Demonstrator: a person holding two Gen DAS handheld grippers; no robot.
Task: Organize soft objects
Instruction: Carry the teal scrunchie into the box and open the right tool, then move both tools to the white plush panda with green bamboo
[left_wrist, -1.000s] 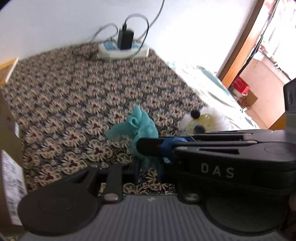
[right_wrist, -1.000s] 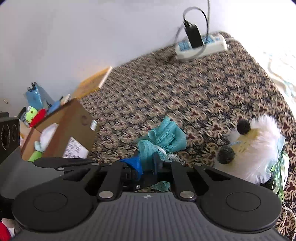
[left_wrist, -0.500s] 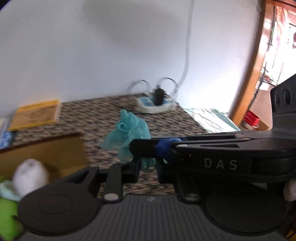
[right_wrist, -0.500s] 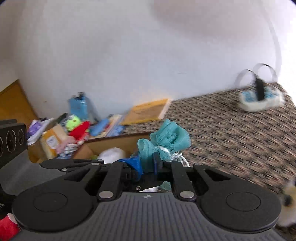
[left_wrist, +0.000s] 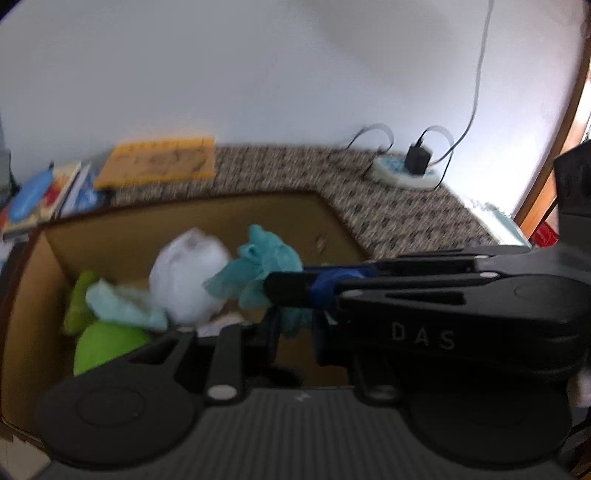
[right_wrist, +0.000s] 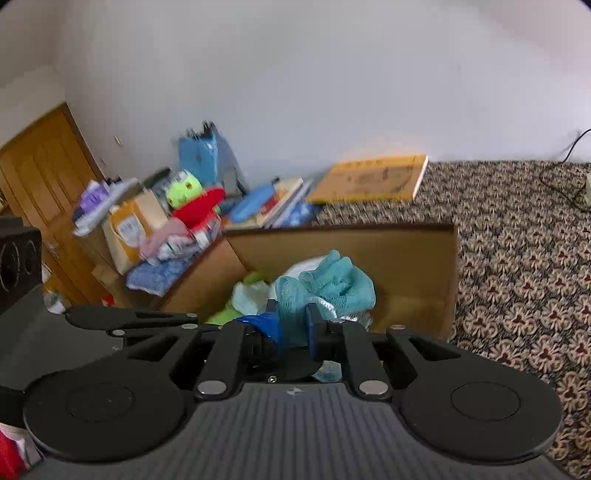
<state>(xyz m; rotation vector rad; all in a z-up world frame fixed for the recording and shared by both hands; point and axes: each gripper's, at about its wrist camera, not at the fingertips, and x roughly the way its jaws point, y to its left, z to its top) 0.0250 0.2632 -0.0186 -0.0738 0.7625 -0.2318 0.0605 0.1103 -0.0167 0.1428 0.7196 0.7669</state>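
A teal mesh bath sponge (right_wrist: 328, 284) is pinched between both grippers and hangs over an open cardboard box (right_wrist: 406, 251). My right gripper (right_wrist: 291, 328) is shut on the sponge. My left gripper (left_wrist: 291, 325) is also shut on the sponge (left_wrist: 258, 266), with the right gripper's arm crossing in front of it. In the box (left_wrist: 110, 236) lie a white fluffy toy (left_wrist: 184, 273), a pale blue cloth (left_wrist: 122, 302) and a green plush (left_wrist: 107, 339).
A yellow book (right_wrist: 369, 181) and a pile of books, toys and boxes (right_wrist: 166, 221) lie behind and left of the box. A power strip with charger (left_wrist: 406, 170) sits by the wall on the patterned bedspread (right_wrist: 517, 258).
Both grippers have carried the teal sponge left from the bedspread, away from the white plush toy, to above the open cardboard box. Both stay shut on it.
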